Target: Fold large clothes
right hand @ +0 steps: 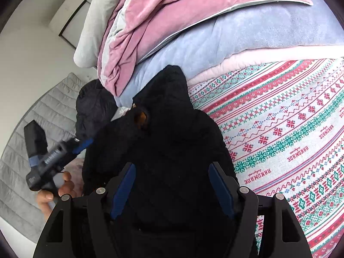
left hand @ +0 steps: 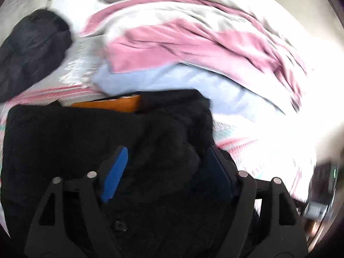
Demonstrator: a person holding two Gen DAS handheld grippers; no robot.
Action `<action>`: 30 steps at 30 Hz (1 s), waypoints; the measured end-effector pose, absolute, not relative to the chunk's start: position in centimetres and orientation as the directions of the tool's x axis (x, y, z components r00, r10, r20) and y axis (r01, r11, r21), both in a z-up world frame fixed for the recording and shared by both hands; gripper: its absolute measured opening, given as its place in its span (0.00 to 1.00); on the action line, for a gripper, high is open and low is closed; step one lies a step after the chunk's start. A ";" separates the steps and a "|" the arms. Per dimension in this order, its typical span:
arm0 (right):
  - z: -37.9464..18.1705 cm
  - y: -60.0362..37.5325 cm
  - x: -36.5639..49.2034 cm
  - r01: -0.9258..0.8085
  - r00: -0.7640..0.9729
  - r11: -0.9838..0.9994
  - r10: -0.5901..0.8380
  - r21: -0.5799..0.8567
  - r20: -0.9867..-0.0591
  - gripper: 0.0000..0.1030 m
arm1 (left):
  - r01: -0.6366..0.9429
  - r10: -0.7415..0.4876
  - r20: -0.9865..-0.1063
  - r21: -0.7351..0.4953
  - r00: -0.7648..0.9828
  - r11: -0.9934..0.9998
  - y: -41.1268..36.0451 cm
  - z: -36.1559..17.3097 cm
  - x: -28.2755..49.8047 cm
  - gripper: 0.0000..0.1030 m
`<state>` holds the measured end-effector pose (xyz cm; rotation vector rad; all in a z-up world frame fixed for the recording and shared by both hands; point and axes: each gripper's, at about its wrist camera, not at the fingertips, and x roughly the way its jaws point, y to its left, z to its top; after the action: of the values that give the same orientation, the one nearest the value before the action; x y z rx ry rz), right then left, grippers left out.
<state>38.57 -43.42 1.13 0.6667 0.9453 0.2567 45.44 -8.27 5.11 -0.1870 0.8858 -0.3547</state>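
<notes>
The black jacket lies bunched on the bed's patterned cover, just in front of a heap of pink blanket and pale blue blanket. The left gripper stands apart over the dark cloth, nothing pinched. The right gripper is likewise spread, jacket fabric between its blue pads, unpressed. A second dark garment lies further off.
</notes>
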 end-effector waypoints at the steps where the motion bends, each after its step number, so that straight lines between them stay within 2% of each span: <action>1: 1.2 -43.1 38.6 0.070 0.571 0.775 0.485 0.628 -0.663 0.69 | 0.183 -0.357 -0.753 -0.308 0.553 0.933 -8.3 4.4 46.2 0.74; 3: 1.3 -42.5 38.5 0.052 0.563 0.786 0.486 0.616 -0.669 0.69 | 0.115 -0.315 -0.824 -0.296 0.472 0.948 -9.2 1.7 47.5 0.74; 5: 1.1 -42.1 38.6 0.045 0.551 0.801 0.479 0.597 -0.683 0.69 | 0.049 -0.216 -0.903 -0.213 0.373 0.976 -10.5 -2.2 48.6 0.74; 9: 0.0 -42.3 39.0 0.073 0.520 0.808 0.470 0.585 -0.713 0.69 | 0.067 -0.162 -0.890 -0.148 0.427 0.987 -12.1 -3.8 48.4 0.77; 12: -0.6 -42.8 39.2 0.099 0.502 0.804 0.468 0.586 -0.727 0.70 | 0.065 -0.231 -0.890 -0.224 0.393 0.972 -11.3 -3.1 48.2 0.77; 14: -0.5 -43.0 39.2 0.101 0.504 0.803 0.467 0.587 -0.726 0.70 | 0.031 -0.311 -0.873 -0.324 0.376 0.946 -9.1 -1.4 47.2 0.77; 17: 0.0 -42.9 39.0 0.083 0.510 0.812 0.464 0.578 -0.724 0.70 | -0.026 -0.345 -0.839 -0.391 0.420 0.920 -4.7 1.1 44.1 0.77; 21: 0.3 -41.9 38.8 0.057 0.496 0.828 0.461 0.558 -0.735 0.70 | -0.181 -0.250 -0.863 -0.358 0.439 0.916 3.2 1.6 39.2 0.77; 25: 0.4 -40.7 38.6 0.030 0.465 0.849 0.456 0.528 -0.759 0.70 | -0.380 -0.138 -0.937 -0.260 0.321 0.888 11.0 -0.9 32.7 0.77; 30: 1.6 -40.6 37.3 0.015 0.472 0.853 0.454 0.522 -0.756 0.70 | -0.472 -0.148 -0.939 -0.287 0.309 0.834 16.3 -0.9 25.5 0.76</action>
<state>37.27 -40.62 1.63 0.5021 1.0546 0.2825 25.52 16.26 -0.88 -0.5830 1.2572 0.2306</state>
